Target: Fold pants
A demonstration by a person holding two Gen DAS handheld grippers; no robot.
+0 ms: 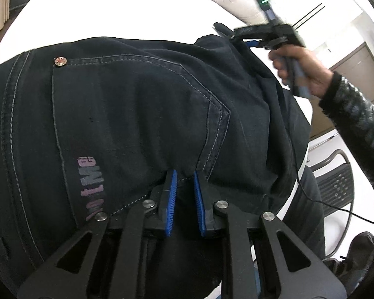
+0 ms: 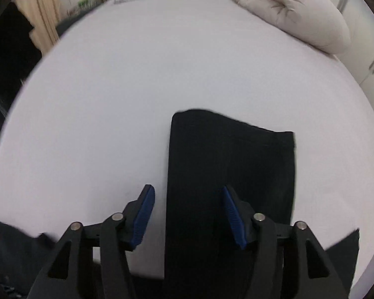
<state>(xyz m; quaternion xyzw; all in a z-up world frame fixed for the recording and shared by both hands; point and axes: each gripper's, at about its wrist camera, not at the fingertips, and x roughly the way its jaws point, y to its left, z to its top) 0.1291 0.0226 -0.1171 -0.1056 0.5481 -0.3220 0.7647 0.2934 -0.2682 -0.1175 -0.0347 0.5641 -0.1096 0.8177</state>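
White bedding (image 2: 137, 94) is covering the bed, with a rolled beige duvet (image 2: 294, 17) lying at its far edge and a chair (image 1: 336, 182) standing on the floor beside it. Dark pants (image 1: 137, 114) are lying spread over the sheet, the back pocket (image 1: 142, 129) with its pale stitching and a metal rivet (image 1: 60, 61) facing up. At the pocket's lower edge the left gripper (image 1: 185, 174) is pinching a fold of the fabric, its blue pads nearly together. A hand (image 1: 299, 67) in a dark sleeve (image 1: 361, 129) is holding the right gripper (image 1: 228, 33) above the far side of the pants. From the right wrist view, the right gripper (image 2: 188, 191) is standing spread apart over a pant leg (image 2: 232, 174), nothing pinched between its pads, the leg's hem lying flat on the sheet.
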